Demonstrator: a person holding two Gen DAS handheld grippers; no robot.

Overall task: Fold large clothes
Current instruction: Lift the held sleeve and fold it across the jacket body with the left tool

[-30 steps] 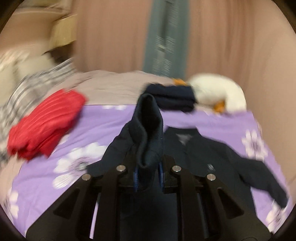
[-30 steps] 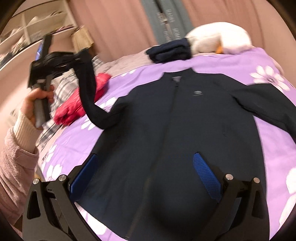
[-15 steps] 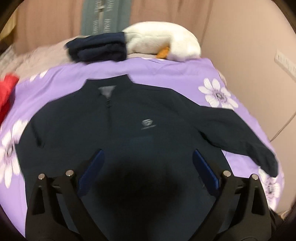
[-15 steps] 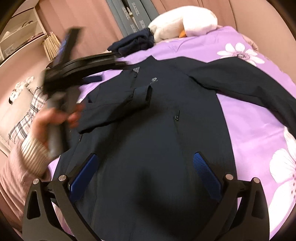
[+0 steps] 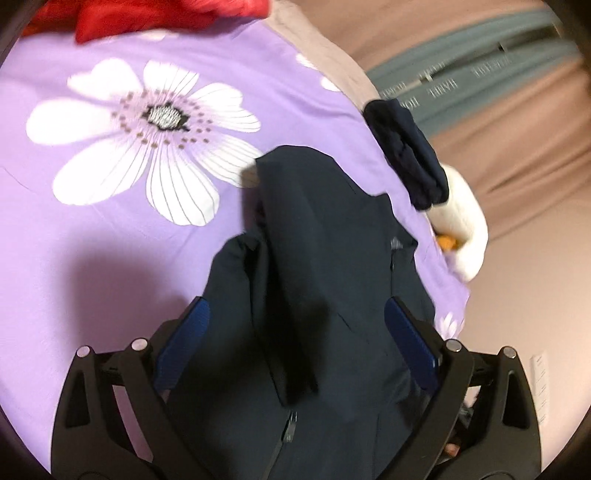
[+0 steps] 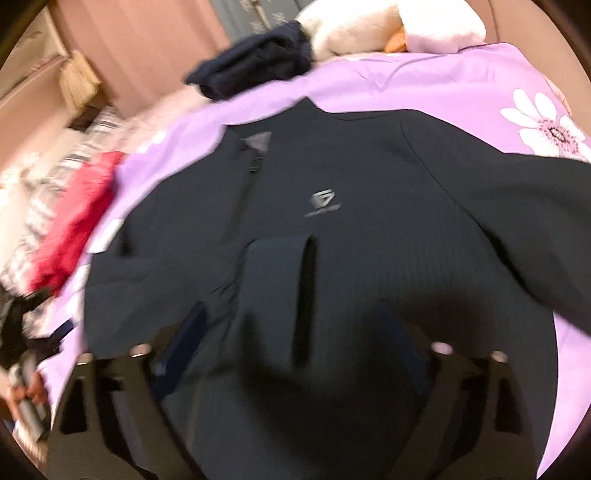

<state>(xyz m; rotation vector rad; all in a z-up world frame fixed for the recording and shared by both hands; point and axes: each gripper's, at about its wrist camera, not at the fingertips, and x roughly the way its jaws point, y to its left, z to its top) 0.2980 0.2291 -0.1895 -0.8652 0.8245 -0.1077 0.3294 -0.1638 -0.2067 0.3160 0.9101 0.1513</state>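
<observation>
A dark navy zip jacket [image 6: 369,184] lies face up on the purple flowered sheet [image 5: 92,240]. One sleeve [image 6: 273,266] is folded across its chest, cuff below the grey logo. The other sleeve [image 6: 535,221] stretches out to the right. My left gripper [image 5: 297,339] hovers low over the jacket [image 5: 332,295] at its side edge, jaws wide open, with the folded sleeve lying loose beneath them. My right gripper [image 6: 291,332] hangs over the jacket's middle. Its jaws are closing, still well apart, with fabric below them; blur hides any contact.
A red garment [image 6: 74,221] lies left of the jacket, by plaid fabric [image 6: 44,192]. A folded navy pile [image 6: 258,55] and a white plush toy [image 6: 369,29] sit at the bed's far end. A hand [image 6: 29,391] holds the left gripper's handle at the left.
The left gripper let go of the raised sleeve, which now lies across the chest, then dropped and rolled beside the jacket. The right gripper moved up the jacket, and its jaws narrowed.
</observation>
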